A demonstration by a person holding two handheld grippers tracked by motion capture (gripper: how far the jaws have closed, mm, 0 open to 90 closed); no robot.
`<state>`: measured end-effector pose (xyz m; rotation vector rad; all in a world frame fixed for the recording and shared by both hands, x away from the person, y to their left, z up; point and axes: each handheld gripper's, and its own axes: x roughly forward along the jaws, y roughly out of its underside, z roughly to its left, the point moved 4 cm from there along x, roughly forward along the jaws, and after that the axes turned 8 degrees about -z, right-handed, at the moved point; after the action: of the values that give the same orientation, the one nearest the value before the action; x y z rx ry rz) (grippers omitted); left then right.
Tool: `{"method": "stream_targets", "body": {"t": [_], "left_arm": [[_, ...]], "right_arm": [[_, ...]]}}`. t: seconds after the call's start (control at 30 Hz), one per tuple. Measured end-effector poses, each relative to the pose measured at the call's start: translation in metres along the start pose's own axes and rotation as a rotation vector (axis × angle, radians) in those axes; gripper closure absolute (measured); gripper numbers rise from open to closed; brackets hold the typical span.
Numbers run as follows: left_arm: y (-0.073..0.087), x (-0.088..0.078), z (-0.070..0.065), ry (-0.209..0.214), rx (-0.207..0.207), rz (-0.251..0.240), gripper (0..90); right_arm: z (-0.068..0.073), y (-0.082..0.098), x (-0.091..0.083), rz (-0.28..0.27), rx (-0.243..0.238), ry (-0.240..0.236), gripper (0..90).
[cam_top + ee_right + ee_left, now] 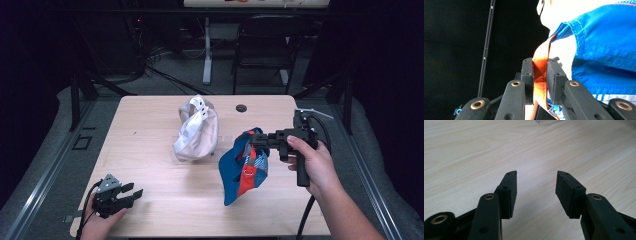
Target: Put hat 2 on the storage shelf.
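Matte black right gripper [539, 72], orange strap [539, 75].

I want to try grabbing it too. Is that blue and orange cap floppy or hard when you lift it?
Probably floppy: the blue and orange cap droops below the right gripper. Likely light, since one pinched orange strap holds it.

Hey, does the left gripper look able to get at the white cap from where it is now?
Probably yes. The left gripper sits open near the table's front left corner, and only bare wood lies between it and the white cap. The blue cap hangs off to the right.
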<state>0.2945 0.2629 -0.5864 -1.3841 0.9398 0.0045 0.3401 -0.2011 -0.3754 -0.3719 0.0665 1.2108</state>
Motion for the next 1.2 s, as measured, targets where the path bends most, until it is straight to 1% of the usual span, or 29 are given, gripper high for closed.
{"method": "stream_targets", "body": {"t": [0.03,0.07,0.1,0.27,0.3,0.37,0.4,0.47,0.5,0.53,0.67,0.7,0.83,0.87,0.93,1.0,1.03,1.07,1.13,1.17,1.2], "left_arm": [[0.000,0.000,0.000,0.000,0.001,0.001,52.3],[0.000,0.000,0.000,0.000,0.001,0.001,52.3],[0.000,0.000,0.000,0.001,0.000,0.001,52.3],[0.000,0.000,0.000,0.002,0.005,0.000,52.3],[0.000,0.000,0.000,0.003,0.004,0.000,52.3],[0.000,0.000,0.000,0.003,0.005,0.001,52.2],[0.000,0.000,0.000,0.004,0.004,0.001,52.2],[0.000,0.000,0.000,0.004,0.006,0.001,52.3],[0.000,0.000,0.000,0.005,0.007,0.001,52.2],[0.000,0.000,0.000,0.005,0.007,0.001,52.2],[-0.001,0.000,0.000,0.005,0.008,-0.001,52.3],[-0.001,0.001,0.000,0.006,0.007,-0.008,52.2],[0.000,0.002,-0.001,0.006,0.003,-0.007,52.2],[0.000,0.002,-0.001,0.007,0.000,-0.007,52.3],[0.000,0.002,-0.001,0.007,0.005,-0.006,52.3],[0.000,0.002,0.000,0.007,0.004,-0.007,52.3],[-0.001,0.001,0.000,0.006,0.004,-0.008,52.3],[-0.001,0.001,0.000,0.007,0.010,-0.007,52.3],[-0.001,0.000,0.000,0.009,0.010,0.001,52.3],[-0.001,0.000,0.000,0.008,0.010,0.000,52.3],[-0.001,0.000,0.000,0.009,0.011,0.000,52.3]], "right_arm": [[0.000,-0.001,-0.001,-0.010,0.003,-0.005,77.6],[0.001,-0.002,-0.002,-0.006,0.003,-0.007,77.6],[0.002,-0.004,-0.003,-0.012,0.003,-0.009,77.6],[0.007,-0.011,-0.006,-0.035,0.012,-0.010,77.6],[0.008,-0.012,-0.007,-0.032,0.008,-0.012,77.6],[0.011,-0.014,-0.008,-0.048,0.012,-0.008,77.6],[0.013,-0.016,-0.009,-0.043,0.003,-0.006,77.6],[0.015,-0.019,-0.010,-0.046,0.002,-0.002,77.7],[0.017,-0.020,-0.010,-0.056,0.002,0.000,77.6],[0.019,-0.022,-0.011,-0.052,0.001,-0.001,77.6],[0.027,-0.030,-0.013,-0.075,-0.004,-0.004,77.7],[0.029,-0.032,-0.013,-0.081,-0.003,-0.004,77.7],[0.037,-0.040,-0.013,-0.099,-0.010,0.005,77.6],[0.039,-0.042,-0.014,-0.095,-0.016,0.002,77.6],[0.043,-0.047,-0.013,-0.105,-0.011,-0.001,77.6],[0.045,-0.050,-0.013,-0.111,-0.016,-0.004,77.6],[0.047,-0.053,-0.012,-0.122,-0.005,-0.004,77.6],[0.047,-0.054,-0.012,-0.116,-0.011,-0.006,77.6],[0.049,-0.058,-0.011,-0.132,-0.003,-0.005,77.6],[0.050,-0.062,-0.011,-0.133,-0.003,-0.010,77.6],[0.050,-0.062,-0.011,-0.133,-0.003,-0.010,77.6]]}}
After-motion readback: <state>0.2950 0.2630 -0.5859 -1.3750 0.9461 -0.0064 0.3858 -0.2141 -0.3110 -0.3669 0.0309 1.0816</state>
